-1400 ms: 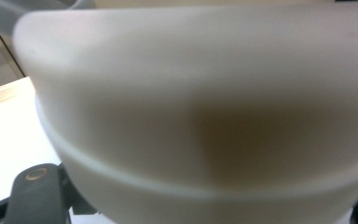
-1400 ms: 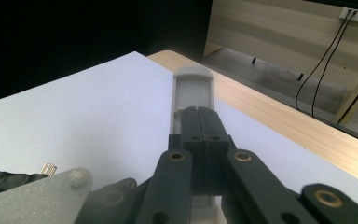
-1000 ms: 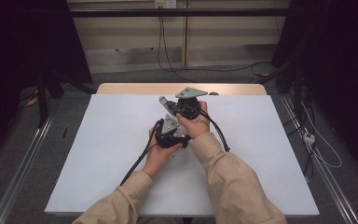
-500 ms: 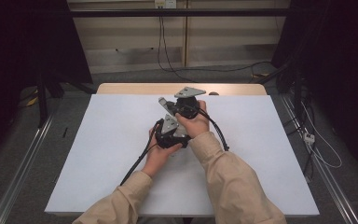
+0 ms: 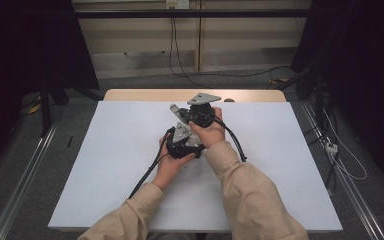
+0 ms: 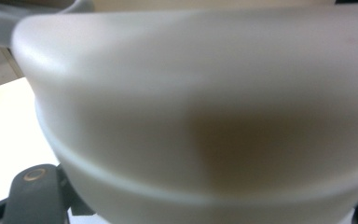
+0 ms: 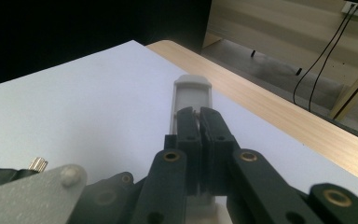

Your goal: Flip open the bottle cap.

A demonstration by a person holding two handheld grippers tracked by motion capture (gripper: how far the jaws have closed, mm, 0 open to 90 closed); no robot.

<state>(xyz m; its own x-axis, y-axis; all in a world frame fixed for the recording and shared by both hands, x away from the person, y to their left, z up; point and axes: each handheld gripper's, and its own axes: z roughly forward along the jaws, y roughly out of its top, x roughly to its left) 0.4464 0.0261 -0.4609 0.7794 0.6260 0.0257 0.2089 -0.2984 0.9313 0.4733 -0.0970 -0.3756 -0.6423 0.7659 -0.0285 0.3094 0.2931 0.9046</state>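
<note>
My right gripper (image 7: 199, 122) has its jaws nearly together, clamped on a pale grey flat handle (image 7: 192, 95) that juts past the tips. My left gripper (image 5: 181, 142) sits just beside it; I cannot tell what its jaws do, as a blurred cream-white rounded body (image 6: 205, 116) crowds its camera. Both hands meet mid-table over the white sheet (image 5: 105, 165), with the wooden edge (image 7: 279, 116) beyond.
</note>
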